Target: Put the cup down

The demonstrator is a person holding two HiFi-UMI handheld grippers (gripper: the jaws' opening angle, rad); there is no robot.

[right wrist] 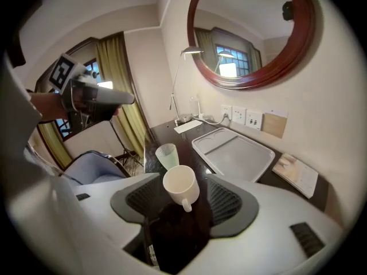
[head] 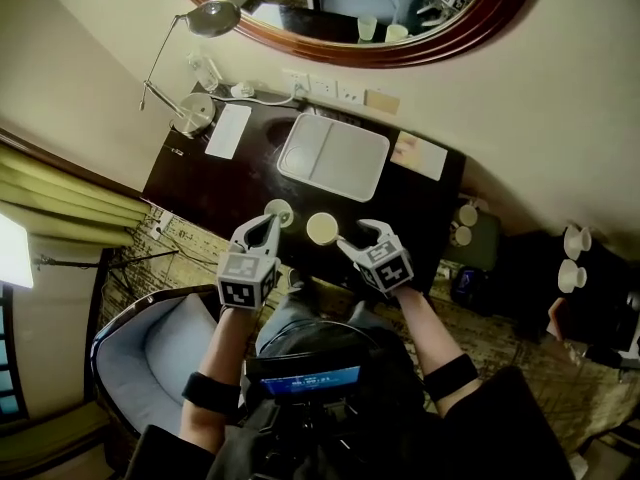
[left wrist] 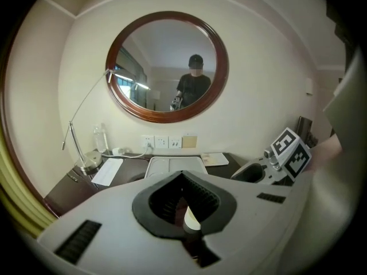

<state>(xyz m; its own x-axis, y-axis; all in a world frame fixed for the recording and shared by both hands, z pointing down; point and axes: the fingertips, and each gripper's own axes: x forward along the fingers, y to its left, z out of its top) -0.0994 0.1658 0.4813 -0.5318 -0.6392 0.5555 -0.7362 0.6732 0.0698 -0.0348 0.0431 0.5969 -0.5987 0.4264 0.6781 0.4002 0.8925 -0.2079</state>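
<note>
A white mug (head: 322,229) stands upright on the dark table (head: 420,208) near its front edge, handle toward me. In the right gripper view the mug (right wrist: 181,185) sits between the pads of my right gripper (right wrist: 182,199), with a gap on each side; that gripper (head: 354,236) is open. A pale green glass (right wrist: 167,155) stands just beyond the mug. My left gripper (head: 268,224) hovers beside the glass (head: 279,212), shut with nothing held. In the left gripper view only a pale sliver shows through its closed jaws (left wrist: 183,179).
A white tray (head: 333,156) lies at the table's middle, with a paper sheet (head: 228,131) and a desk lamp (head: 195,108) to its left and a booklet (head: 420,155) to its right. An armchair (head: 150,348) stands below left. More cups (head: 466,224) sit on a side stand at right.
</note>
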